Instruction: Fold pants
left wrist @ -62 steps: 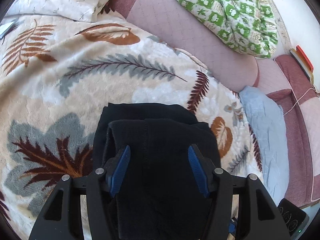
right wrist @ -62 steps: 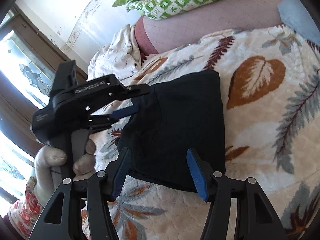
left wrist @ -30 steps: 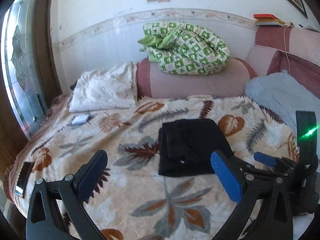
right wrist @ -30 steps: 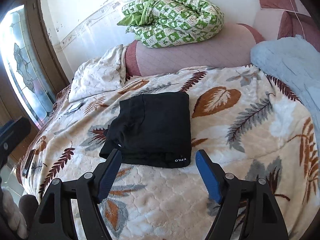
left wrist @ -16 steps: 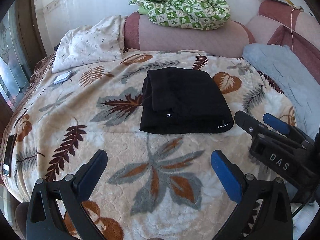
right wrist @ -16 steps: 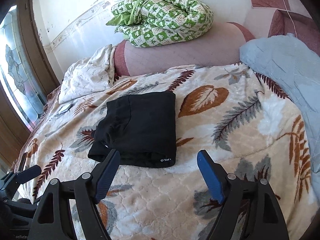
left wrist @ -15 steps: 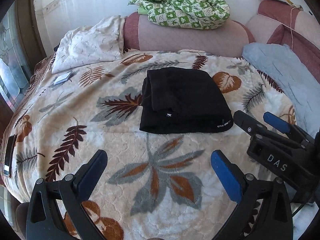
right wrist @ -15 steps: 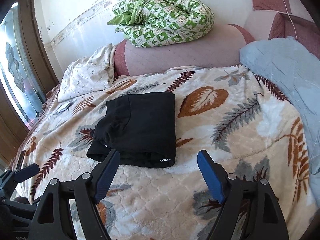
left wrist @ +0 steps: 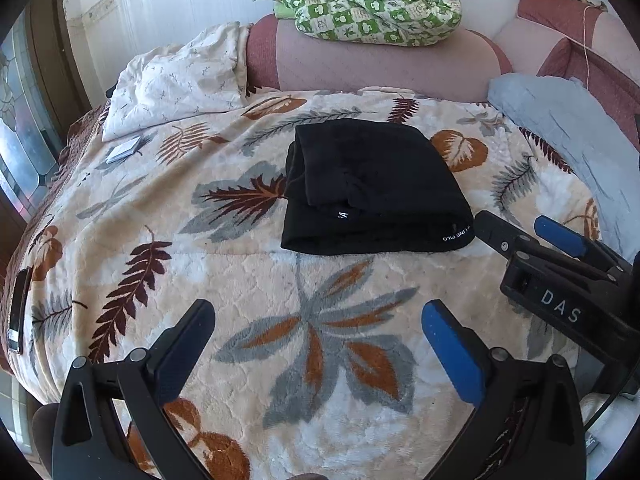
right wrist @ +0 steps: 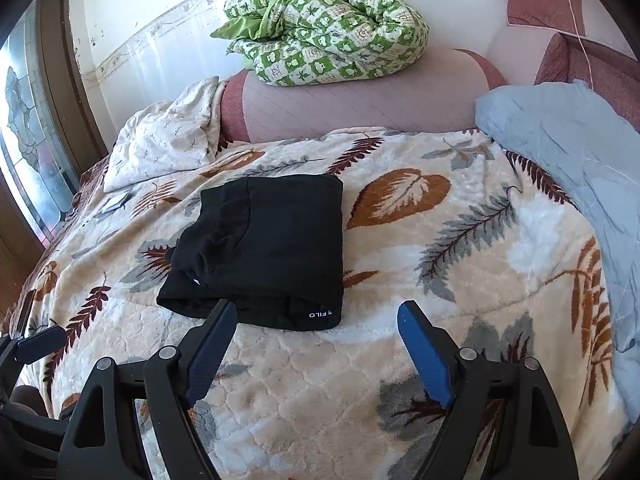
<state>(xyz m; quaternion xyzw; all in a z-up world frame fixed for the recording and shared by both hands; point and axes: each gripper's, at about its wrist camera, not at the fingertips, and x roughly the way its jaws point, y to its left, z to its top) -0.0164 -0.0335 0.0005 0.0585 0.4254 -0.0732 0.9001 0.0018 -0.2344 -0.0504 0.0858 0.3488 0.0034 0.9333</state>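
The black pants lie folded into a compact rectangle on the leaf-patterned blanket. My left gripper hovers open over bare blanket, well short of the pants' near edge. My right gripper is just short of the folded bundle, its jaws still opening with nothing between them. In the left wrist view the right gripper shows from the side, beside the bundle's right corner. The tip of the left gripper shows at the left edge of the right wrist view.
A green checked quilt lies on the pink bolster at the back. A white pillow sits back left, a light blue cover at the right. A small pad and a phone lie near the left edge.
Both grippers let go of the pants and drew back from them. The left gripper tipped downward, so the bundle sits lower and nearer in its view. The right jaws widened slightly.
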